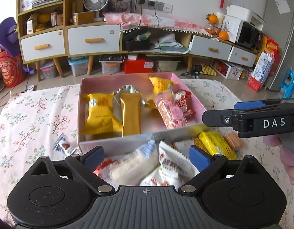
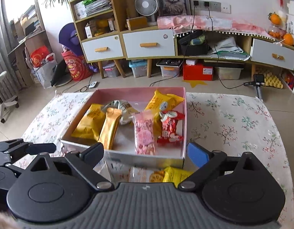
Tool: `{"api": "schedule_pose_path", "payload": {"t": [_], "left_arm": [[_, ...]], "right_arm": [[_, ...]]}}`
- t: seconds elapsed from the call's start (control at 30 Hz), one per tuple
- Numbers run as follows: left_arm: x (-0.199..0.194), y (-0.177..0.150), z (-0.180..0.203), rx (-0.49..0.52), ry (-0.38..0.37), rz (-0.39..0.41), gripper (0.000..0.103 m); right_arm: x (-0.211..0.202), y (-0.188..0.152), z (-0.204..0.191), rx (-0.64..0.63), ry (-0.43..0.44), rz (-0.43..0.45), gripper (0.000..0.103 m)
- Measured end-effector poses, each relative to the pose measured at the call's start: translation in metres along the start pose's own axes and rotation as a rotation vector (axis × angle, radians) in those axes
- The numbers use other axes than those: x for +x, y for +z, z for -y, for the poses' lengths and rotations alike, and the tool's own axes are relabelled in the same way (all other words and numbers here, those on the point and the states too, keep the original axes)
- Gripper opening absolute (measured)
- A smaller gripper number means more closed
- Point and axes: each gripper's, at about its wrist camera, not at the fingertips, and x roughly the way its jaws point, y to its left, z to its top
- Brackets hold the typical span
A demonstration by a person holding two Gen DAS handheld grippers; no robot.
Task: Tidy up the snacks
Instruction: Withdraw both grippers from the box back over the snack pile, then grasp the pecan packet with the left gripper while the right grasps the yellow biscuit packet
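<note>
My way into the pink box (image 2: 185,118) from above is open; its near wall and loose snack packets (image 1: 166,168) block a low approach.

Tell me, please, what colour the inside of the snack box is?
Pink; the box shows it best in the right wrist view.

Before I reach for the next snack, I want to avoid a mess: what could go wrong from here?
1. The white packets lie heaped and overlapping under the open left gripper, so it might pinch two at once.
2. The right gripper hangs beside the left one, close to the pink box; reaching together, they could collide or nudge it.
3. A small packet left of the box, partly hidden, is easy to miss.
</note>
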Motion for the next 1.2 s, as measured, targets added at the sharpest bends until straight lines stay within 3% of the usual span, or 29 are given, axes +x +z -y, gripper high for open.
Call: {"api": "schedule_pose_path", "payload": {"t": [0.17,0.43,0.63,0.83,1.2], "left_arm": [[-0.010,-0.021,0.003,0.012,-0.008,0.000,0.099],[-0.007,-0.056,0.014,0.081,-0.060,-0.019,0.099],[0.002,-0.073,0.026,0.190,-0.078,0.010,0.099],[0.020,-0.082,0.024,0.229,-0.118,0.011,0.099],[0.039,-0.079,0.018,0.200,-0.196,0.052,0.099]], "right_arm": [[-0.006,-0.015,0.002,0.026,-0.057,-0.012,0.103],[-0.001,-0.045,0.007,-0.011,-0.134,-0.062,0.103],[-0.007,-0.060,0.001,-0.182,-0.140,-0.026,0.103],[-0.003,-0.071,0.020,-0.154,-0.133,-0.041,0.103],[0.003,-0.089,0.036,-0.159,-0.081,-0.046,0.103]]}}
